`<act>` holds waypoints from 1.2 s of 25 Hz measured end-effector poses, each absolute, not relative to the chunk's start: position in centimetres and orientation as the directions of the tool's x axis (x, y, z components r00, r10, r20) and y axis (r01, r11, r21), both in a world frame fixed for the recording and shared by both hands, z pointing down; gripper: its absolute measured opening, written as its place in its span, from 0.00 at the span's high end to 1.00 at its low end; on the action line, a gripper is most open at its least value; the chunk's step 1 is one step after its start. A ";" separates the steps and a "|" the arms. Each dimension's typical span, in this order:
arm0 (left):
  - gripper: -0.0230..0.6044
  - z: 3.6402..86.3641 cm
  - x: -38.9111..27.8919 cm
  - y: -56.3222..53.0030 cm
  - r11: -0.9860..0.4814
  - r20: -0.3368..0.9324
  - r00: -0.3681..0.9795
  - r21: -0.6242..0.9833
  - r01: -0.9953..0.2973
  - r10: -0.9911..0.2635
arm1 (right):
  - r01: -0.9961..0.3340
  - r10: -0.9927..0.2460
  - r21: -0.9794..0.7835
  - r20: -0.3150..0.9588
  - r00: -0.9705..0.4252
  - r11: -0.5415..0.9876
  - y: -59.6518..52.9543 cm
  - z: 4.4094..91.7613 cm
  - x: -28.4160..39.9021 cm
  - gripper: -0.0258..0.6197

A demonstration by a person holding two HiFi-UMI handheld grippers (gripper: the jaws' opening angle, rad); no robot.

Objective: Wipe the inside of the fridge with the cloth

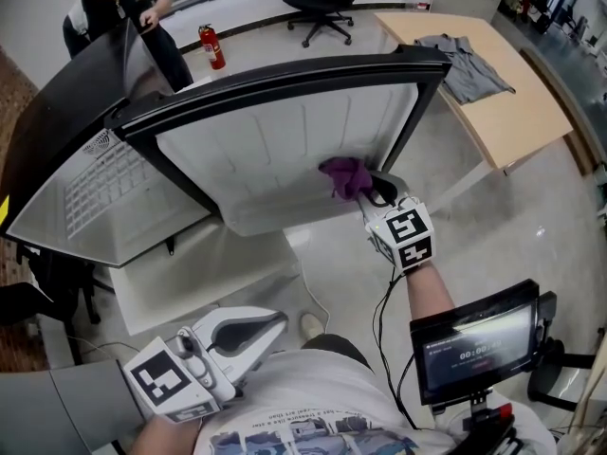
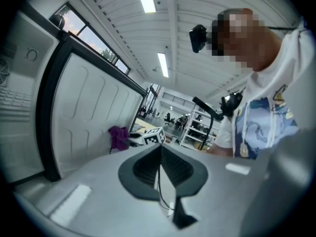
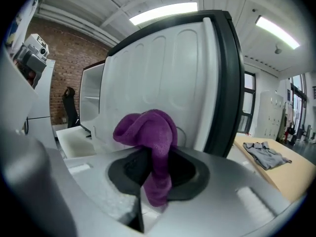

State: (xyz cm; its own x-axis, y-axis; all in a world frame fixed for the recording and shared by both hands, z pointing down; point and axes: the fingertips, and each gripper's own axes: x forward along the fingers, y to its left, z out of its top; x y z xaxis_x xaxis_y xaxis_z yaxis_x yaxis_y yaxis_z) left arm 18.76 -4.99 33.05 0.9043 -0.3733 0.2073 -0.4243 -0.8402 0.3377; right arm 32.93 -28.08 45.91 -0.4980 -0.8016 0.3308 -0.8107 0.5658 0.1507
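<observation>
The right arm reaches forward, and the right gripper (image 1: 368, 191) is clamped on the purple cloth (image 1: 345, 175), which bunches above the jaws against the fridge's white ribbed inner panel (image 1: 275, 150), seemingly touching it. The left gripper (image 1: 275, 322) sits low by the person's chest, jaws together on nothing. Most of the fridge's interior is hidden behind the black frame (image 1: 285, 83)

cloth (image 1: 344, 175): we see it purple, bunched, clamped in the right gripper (image 1: 368, 191), mid-frame | fridge (image 1: 285, 140): we see its white ribbed inner panel, dark-rimmed, upper centre, cloth at its lower right
</observation>
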 end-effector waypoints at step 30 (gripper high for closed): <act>0.95 32.4 12.4 -3.4 -0.751 0.222 0.827 0.346 -0.562 -0.517 | -0.611 -0.606 0.055 0.230 -0.762 0.790 -25.2 46.9 10.9 0.84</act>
State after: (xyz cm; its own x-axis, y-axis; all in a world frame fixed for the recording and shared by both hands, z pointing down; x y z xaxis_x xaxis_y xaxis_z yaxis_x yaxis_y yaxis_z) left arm 12.39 -3.42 32.43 0.8271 -0.5165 0.2215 -0.5619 -0.7515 0.3457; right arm 10.89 -25.17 46.91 -0.7617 -0.6056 0.2302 -0.6111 0.7896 0.0555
